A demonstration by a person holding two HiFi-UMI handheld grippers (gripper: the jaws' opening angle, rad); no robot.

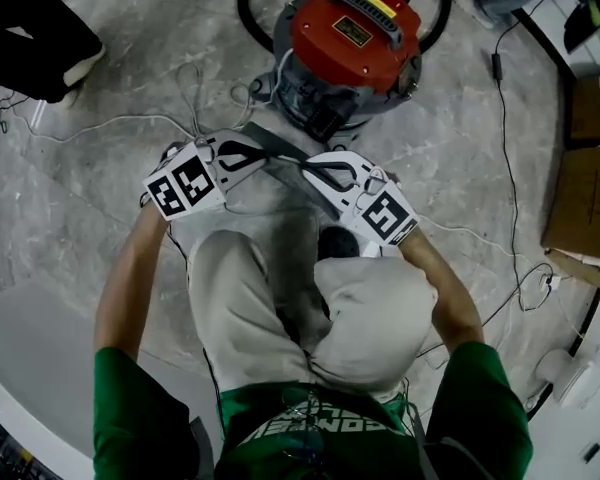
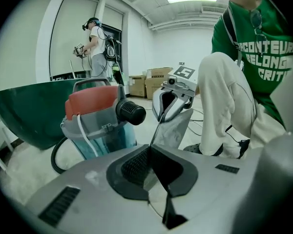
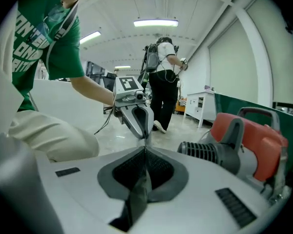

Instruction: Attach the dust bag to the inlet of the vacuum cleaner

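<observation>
we had the left gripper (image 1: 260,154) and the right gripper (image 1: 318,174) each pinched shut on an edge of the grey dust bag (image 2: 175,130), which hung stretched between them, near the vacuum cleaner (image 1: 350,38) but apart from it; we judged the thin edge could slip from either pinch if we pulled the bag tauter, or its opening could miss the inlet (image 2: 131,112) if one side sagged; the head view showed only the red lid from above; the left gripper view showed the black ribbed inlet jutting out beside the bag.
</observation>
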